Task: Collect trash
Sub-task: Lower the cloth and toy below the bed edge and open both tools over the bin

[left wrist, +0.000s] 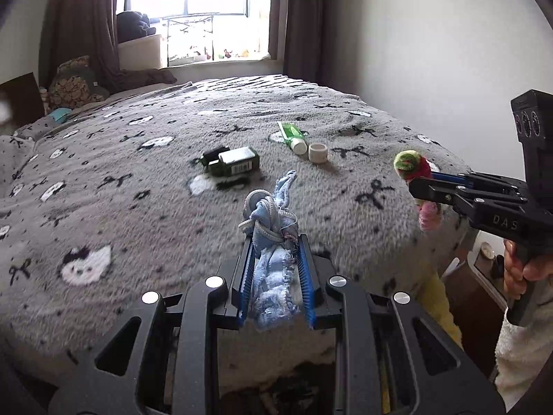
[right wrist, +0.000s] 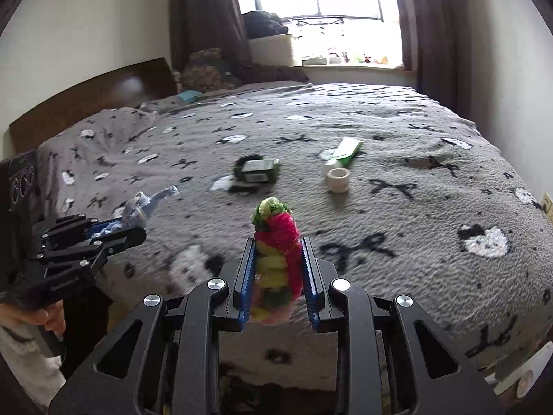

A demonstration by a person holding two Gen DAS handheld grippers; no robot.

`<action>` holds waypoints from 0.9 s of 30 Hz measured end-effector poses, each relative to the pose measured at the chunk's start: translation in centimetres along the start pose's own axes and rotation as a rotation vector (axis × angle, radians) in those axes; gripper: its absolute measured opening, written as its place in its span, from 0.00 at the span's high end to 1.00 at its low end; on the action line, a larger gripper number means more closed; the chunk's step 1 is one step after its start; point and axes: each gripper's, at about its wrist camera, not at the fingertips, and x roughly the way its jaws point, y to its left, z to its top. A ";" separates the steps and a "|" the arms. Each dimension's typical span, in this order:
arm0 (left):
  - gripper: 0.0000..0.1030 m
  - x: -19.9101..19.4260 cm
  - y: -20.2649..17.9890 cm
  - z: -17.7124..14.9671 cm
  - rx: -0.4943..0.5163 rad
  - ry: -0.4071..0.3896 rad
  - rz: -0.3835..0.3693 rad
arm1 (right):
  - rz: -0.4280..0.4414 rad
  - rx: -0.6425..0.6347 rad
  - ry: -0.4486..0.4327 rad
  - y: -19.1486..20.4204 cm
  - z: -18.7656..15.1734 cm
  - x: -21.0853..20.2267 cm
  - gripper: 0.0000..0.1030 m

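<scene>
Both tools hang above the near edge of the bed (left wrist: 103,173). The left tool (left wrist: 275,242) is pinching a frayed blue rag with a grey cord (left wrist: 273,252); the right tool (right wrist: 278,245) is pinching a red, green and yellow yarn bundle (right wrist: 276,259). Beyond them on the grey patterned blanket, a dark green box (left wrist: 235,162) lies mid-bed; to its right lie a green-and-white tube (left wrist: 292,135) and, just beside the tube, a white cap (left wrist: 318,153). Open blanket surrounds the box. A curtained window (left wrist: 193,10) stands beyond the far edge.
</scene>
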 end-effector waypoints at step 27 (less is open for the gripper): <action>0.78 5.0 1.1 -19.1 -0.123 0.428 -0.029 | 0.057 0.012 0.351 7.5 -15.9 7.0 0.75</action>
